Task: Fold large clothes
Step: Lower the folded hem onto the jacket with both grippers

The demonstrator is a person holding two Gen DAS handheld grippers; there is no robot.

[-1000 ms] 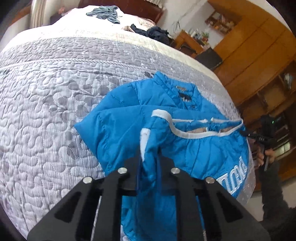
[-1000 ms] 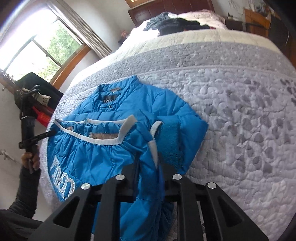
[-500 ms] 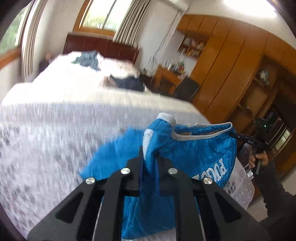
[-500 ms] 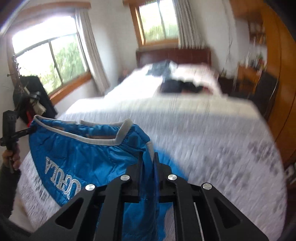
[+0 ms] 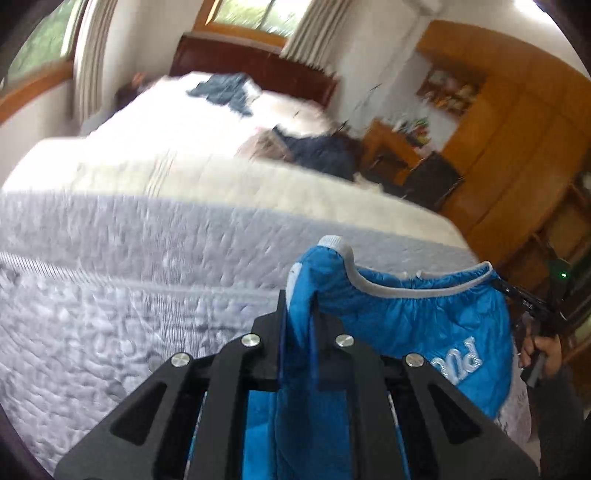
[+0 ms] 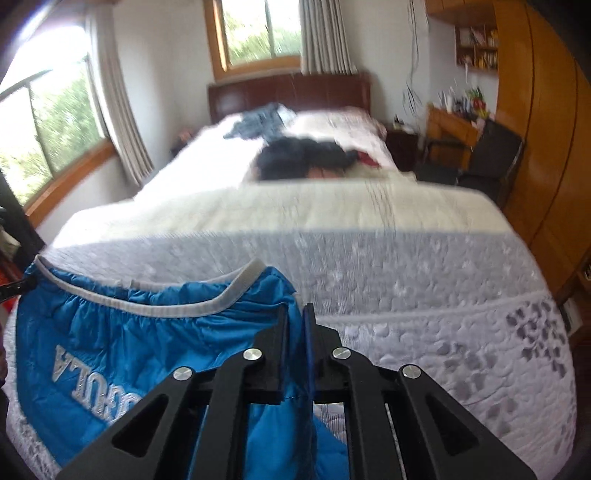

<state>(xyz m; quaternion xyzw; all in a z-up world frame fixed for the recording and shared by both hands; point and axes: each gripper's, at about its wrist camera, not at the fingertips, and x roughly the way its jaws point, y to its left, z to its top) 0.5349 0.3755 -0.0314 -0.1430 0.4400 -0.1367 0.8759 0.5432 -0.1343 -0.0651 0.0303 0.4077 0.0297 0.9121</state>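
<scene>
- Jacket (image 5: pixel 417 325), 1 of them, blue puffer w/ grey-white trim along hem, white lettering on the fabric; it's hanging stretched betw. the 2 tools over the near end of the bed (image 5: pixel 147 258), lower part drooping out of view below the cams.
- Left tool (image 5: pixel 300 314): both fingers are clenching a fold of the jacket near one hem corner; blue fabric is running down betw. the fingers.
- Right tool (image 6: pixel 295 325): also clamping blue fabric, at the other hem corner; only a thin strip is showing betw. its 2 fingers.
- From left cam, right tool is showing at far right, gripping the hem end, w/ a person's hand (image 5: pixel 546 354) and dark sleeve behind it.
- From right cam, a black tip is biting the hem's far-left end; the rest is cut off by the frame edge.
- Bed is carrying a grey quilted cover near the cams, a cream band past it.
- 2 other clothes heaps are lying up by the pillows: 1 grey-blue garment (image 6: pixel 258 123) nearest the headboard (image 6: pixel 288 94), 1 dark pile (image 6: pixel 306 158) closer in; a bit of red is showing beside the dark pile.
- 2 windows (image 6: pixel 255 33) w/ curtains are showing in right cam.
- 1 dark chair (image 6: pixel 487 158) is standing beside a small wooden desk; wooden wardrobe (image 5: pixel 517 155) along the right wall.
- Both views are motion-blurred, so small items on the shelf can't be told.
</scene>
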